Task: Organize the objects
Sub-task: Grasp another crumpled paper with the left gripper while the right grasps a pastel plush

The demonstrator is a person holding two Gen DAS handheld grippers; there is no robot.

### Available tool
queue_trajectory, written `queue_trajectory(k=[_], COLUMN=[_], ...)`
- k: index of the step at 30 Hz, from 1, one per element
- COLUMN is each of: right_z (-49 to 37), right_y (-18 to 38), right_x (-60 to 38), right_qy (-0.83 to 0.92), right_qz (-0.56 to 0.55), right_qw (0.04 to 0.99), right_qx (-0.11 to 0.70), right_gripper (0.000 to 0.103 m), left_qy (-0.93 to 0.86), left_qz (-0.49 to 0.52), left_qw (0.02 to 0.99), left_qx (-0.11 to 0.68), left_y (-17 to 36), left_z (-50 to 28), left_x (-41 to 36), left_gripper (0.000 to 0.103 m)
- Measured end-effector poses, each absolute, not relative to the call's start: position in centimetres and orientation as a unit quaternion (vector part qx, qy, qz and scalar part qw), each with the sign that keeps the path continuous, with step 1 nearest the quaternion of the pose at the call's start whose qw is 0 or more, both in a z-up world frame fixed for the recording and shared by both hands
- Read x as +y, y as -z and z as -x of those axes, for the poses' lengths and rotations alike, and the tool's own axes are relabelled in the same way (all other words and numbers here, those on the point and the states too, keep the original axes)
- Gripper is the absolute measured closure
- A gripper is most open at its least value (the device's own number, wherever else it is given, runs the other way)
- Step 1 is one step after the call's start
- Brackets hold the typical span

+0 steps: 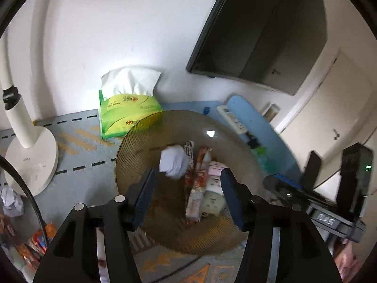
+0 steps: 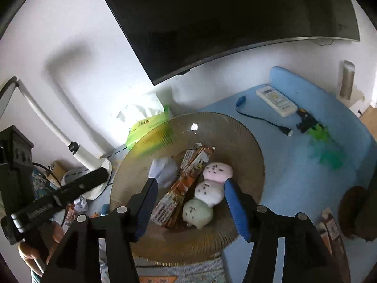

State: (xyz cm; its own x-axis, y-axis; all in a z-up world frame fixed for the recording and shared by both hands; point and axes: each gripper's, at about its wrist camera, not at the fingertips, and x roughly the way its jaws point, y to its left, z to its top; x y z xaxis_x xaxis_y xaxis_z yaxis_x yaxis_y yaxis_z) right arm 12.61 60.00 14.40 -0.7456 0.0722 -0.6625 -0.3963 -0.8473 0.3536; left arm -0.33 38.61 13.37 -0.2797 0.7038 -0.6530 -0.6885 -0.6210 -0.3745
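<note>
- The surface (image 2: 294, 176) carries a blue mat on one side and a patterned grey mat on the other; the ribbed amber glass bowl (image 2: 245, 141) sits where the two meet, directly ahead of both tools.
- Inside the bowl lie an orange snack packet (image 2: 181, 186), a three-ball plush skewer (image 2: 209, 193) in pink, white and green just beside it, and a crumpled white paper ball (image 2: 162, 168) on the packet's other side.
- The green tissue pack (image 1: 127, 113) stands behind the bowl, touching or nearly touching its rim.
- Loose items outside the bowl: a white remote (image 2: 275, 99), a black cable (image 2: 264, 120), more snack packets (image 1: 35, 240) and a paper wad (image 1: 11, 200) near the lamp base (image 1: 30, 162).
- Your left claw (image 1: 186, 193) is spread and empty above the bowl; your right claw (image 2: 190, 202) is likewise spread and empty, its jaws flanking the packet and plush without pressing.
- Risk, in my judgement: the two tools hang close together and could collide; a knock on the glass rim could shift or tip the bowl.
</note>
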Motion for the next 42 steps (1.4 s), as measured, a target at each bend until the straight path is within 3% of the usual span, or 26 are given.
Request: queue_trajectory(k=[10, 11, 12, 14, 15, 19, 30, 33, 38, 40, 41, 42], right_z=[-15.1, -15.0, -15.1, -15.1, -15.0, -14.1, -10.6, -9.8, -8.8, -8.5, -8.2, -7.9], right_y=[-18.7, -19.4, -19.9, -20.6, -20.7, -19.1, -9.2, -8.3, -6.3, -5.5, -5.1, -4.7], right_x=[52.2, 50.6, 49.4, 46.9, 45.7, 40.9, 31.5, 28.9, 25.8, 24.9, 24.6, 24.5], right_qy=[-0.931, -0.934, -0.936, -0.939, -0.94, -0.936, -0.899, -0.899, -0.889, -0.886, -0.883, -0.88], right_qz=[0.309, 0.307, 0.306, 0.303, 0.304, 0.323, 0.414, 0.418, 0.43, 0.435, 0.438, 0.444], right_qw=[0.055, 0.039, 0.025, 0.002, -0.009, -0.041, -0.099, -0.114, -0.155, -0.162, -0.166, -0.169], right_qx=[0.188, 0.177, 0.172, 0.161, 0.155, 0.132, 0.1, 0.063, 0.018, 0.01, 0.01, 0.012], right_gripper=[0.039, 0.039, 0.039, 0.038, 0.038, 0.028, 0.028, 0.034, 0.039, 0.042, 0.044, 0.045], left_qy=[-0.845, -0.855, -0.867, -0.891, -0.905, -0.916, -0.849, -0.826, -0.832, -0.829, -0.826, -0.824], left_qz=[0.33, 0.322, 0.312, 0.293, 0.283, 0.306, 0.445, 0.466, 0.46, 0.46, 0.463, 0.466], left_qw=[0.419, 0.406, 0.388, 0.345, 0.316, 0.258, 0.241, 0.253, 0.261, 0.272, 0.278, 0.284], left_qx=[-0.028, -0.03, -0.035, -0.041, -0.039, -0.031, -0.152, -0.191, -0.168, -0.164, -0.159, -0.153], left_y=[-20.4, -20.9, -21.4, -21.7, -21.6, -19.0, -4.2, -1.8, -1.0, -0.9, -0.8, -0.7], left_z=[-5.8, -6.2, -6.6, -7.1, -7.5, -7.4, -3.3, -2.1, -1.6, -1.6, -1.6, -1.6], left_x=[24.4, 22.4, 20.1, 16.3, 14.0, 8.6, 3.0, 3.6, 5.3, 5.9, 6.0, 6.2], left_gripper=[0.047, 0.038, 0.023, 0.009, 0.009, 0.009, 0.009, 0.009, 0.01, 0.028, 0.047, 0.048])
